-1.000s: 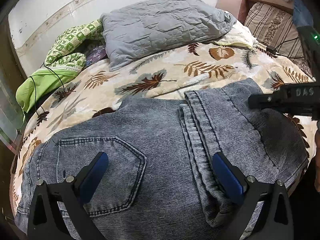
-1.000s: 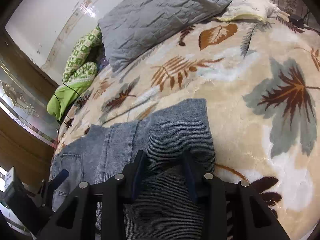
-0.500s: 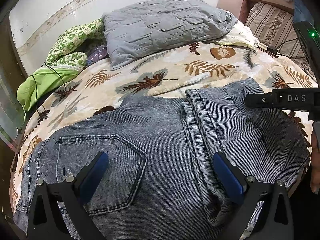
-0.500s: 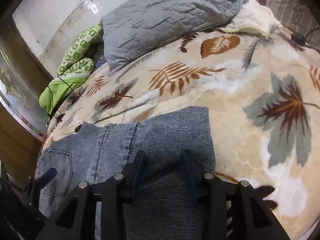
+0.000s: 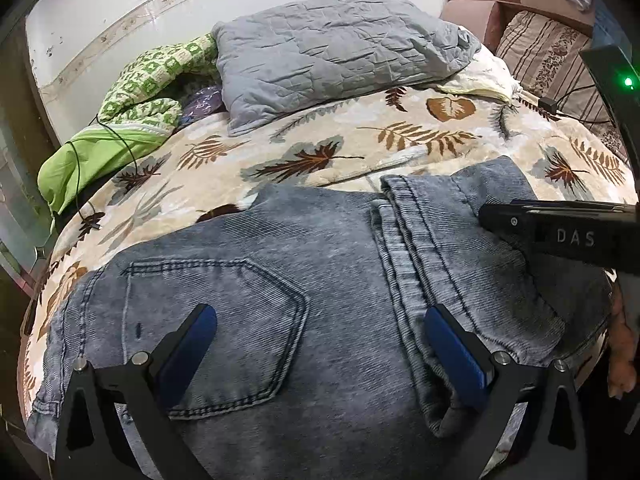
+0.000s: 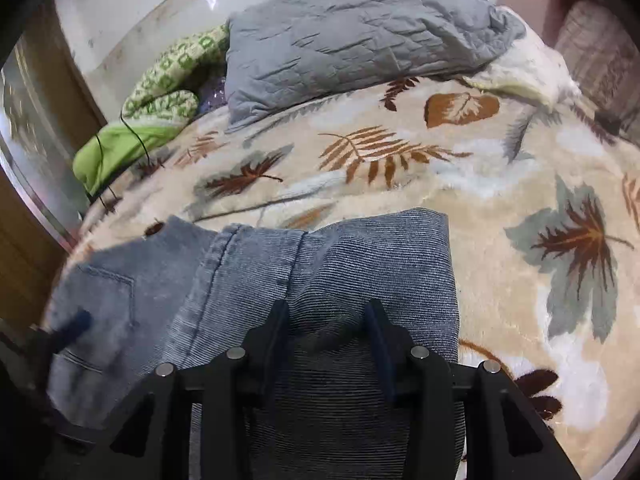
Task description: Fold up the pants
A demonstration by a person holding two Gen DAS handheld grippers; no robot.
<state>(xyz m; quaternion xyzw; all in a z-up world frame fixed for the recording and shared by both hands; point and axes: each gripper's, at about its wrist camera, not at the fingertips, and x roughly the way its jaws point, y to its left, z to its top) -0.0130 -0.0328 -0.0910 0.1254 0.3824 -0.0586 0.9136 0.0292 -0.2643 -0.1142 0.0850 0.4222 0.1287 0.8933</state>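
A: Start at the tongs; how do they stand?

B: The left gripper [image 5: 320,344] has its blue pads spread wide apart, nothing between them but the flat cloth below; it tilts down over the jeans [image 5: 328,280], one pad above the back pocket [image 5: 208,320], the other beside the thick seam [image 5: 412,264].

A: And the right one?

B: The right gripper [image 6: 328,332] is partly closed with a raised bulge of denim between its fingers [image 6: 280,332]; the cloth humps up in the gap and its pads press the fold from both sides, so it is clamped on the jeans; it points down at a slant too.

A: Can you see it from the other side?

B: Yes; in the left view its black body reaches in from the right edge, lying across the folded leg; part of a hand [image 5: 622,344] shows below it at that edge.

A: Where do the jeans lie?

B: Spread on the near part of the bed, on a cream blanket [image 6: 500,216] printed with leaves; one leg is folded over the seat.

A: Further out?

B: A grey pillow [image 5: 340,52] at the head of the bed; a green cloth [image 5: 132,120] with a black cable [image 5: 120,136] over it to the left of it; a striped cushion [image 5: 548,56] at far right.
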